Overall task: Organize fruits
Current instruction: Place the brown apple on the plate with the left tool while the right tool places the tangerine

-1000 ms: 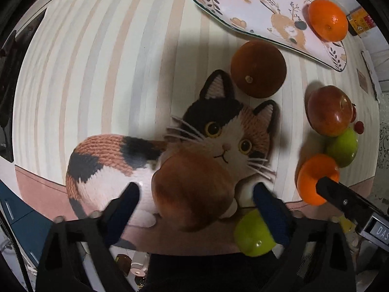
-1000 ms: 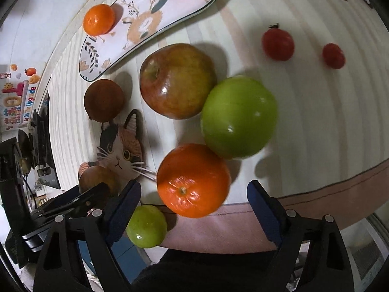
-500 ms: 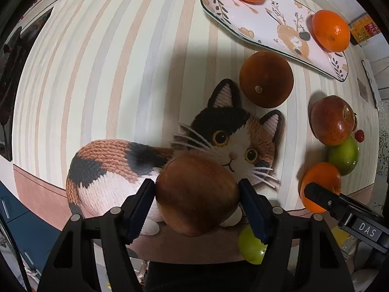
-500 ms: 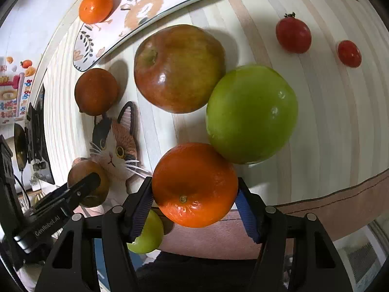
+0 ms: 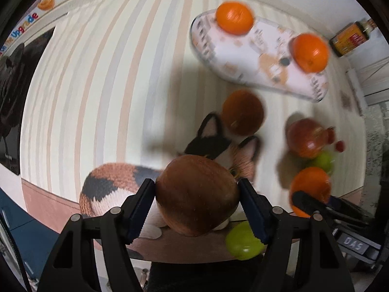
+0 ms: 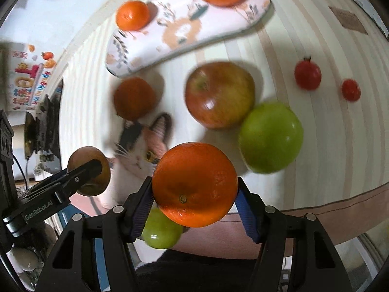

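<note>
My left gripper (image 5: pixel 197 203) is shut on a round brown fruit (image 5: pixel 197 194) and holds it off the striped tablecloth, above the cat picture (image 5: pixel 114 185). My right gripper (image 6: pixel 194 200) is shut on an orange (image 6: pixel 195 183), also lifted. On the cloth lie a second brown fruit (image 5: pixel 243 112), a red apple (image 6: pixel 220 94), a big green apple (image 6: pixel 271 137), two small tomatoes (image 6: pixel 307 74) and a small green fruit (image 6: pixel 161 231) at the near edge. A patterned oblong plate (image 6: pixel 180 36) at the back carries two oranges (image 5: pixel 234 17).
A dark bottle with a yellow label (image 5: pixel 351 38) lies beyond the plate near the wall. The tablecloth's brown hem (image 6: pixel 340 204) marks the near table edge. A dark screen (image 5: pixel 12 97) and stickers sit on the left wall.
Both grippers closed from open onto their fruit, the left on the brown one and the right on the orange, and both have lifted them off the cloth.
</note>
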A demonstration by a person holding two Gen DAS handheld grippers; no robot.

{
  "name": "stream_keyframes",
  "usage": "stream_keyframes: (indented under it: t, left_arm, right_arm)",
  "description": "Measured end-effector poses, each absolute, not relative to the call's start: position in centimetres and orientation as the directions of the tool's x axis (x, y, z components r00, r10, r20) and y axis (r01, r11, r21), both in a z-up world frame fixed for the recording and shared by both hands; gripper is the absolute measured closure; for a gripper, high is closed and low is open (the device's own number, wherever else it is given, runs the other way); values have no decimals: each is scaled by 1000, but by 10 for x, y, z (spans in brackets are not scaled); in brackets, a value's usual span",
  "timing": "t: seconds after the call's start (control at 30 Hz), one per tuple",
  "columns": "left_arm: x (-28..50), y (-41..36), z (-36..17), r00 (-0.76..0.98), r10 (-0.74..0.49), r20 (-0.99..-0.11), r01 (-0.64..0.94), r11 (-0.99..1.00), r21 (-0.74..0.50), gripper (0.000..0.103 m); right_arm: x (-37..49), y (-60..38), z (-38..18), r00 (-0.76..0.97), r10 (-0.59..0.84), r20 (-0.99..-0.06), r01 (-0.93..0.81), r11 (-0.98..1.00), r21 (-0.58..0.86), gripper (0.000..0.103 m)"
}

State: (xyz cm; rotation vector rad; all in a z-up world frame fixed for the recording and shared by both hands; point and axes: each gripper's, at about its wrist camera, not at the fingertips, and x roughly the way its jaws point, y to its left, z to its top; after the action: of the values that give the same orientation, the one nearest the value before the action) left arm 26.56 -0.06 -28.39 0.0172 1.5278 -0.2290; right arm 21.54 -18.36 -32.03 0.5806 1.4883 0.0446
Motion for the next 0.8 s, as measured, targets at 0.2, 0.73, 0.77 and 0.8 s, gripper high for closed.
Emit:
stream_keyframes:
  t: [0.2,0.73,0.77,0.8]
  left_arm:
    - [310,-33,-220,90,-244,-966,186,957,-224,35]
    - [436,-81,-272,16,-129,-992,233,965,-121,34]
    - [439,-81,-277,5,-122,-992,231,966,-118,34]
    - [442,-82,-282,-9,-114,-993,231,966,-113,34]
  right_arm:
    - [240,-209,-279,211,392,-895,320,838,442,36]
    - [357,-275,-306,172,254,-952,352,886,300,36]
    - [361,-274,-308,163,260,-952,349,887,302,36]
    - [362,-273,-311,152,269,-951,348,886,306,36]
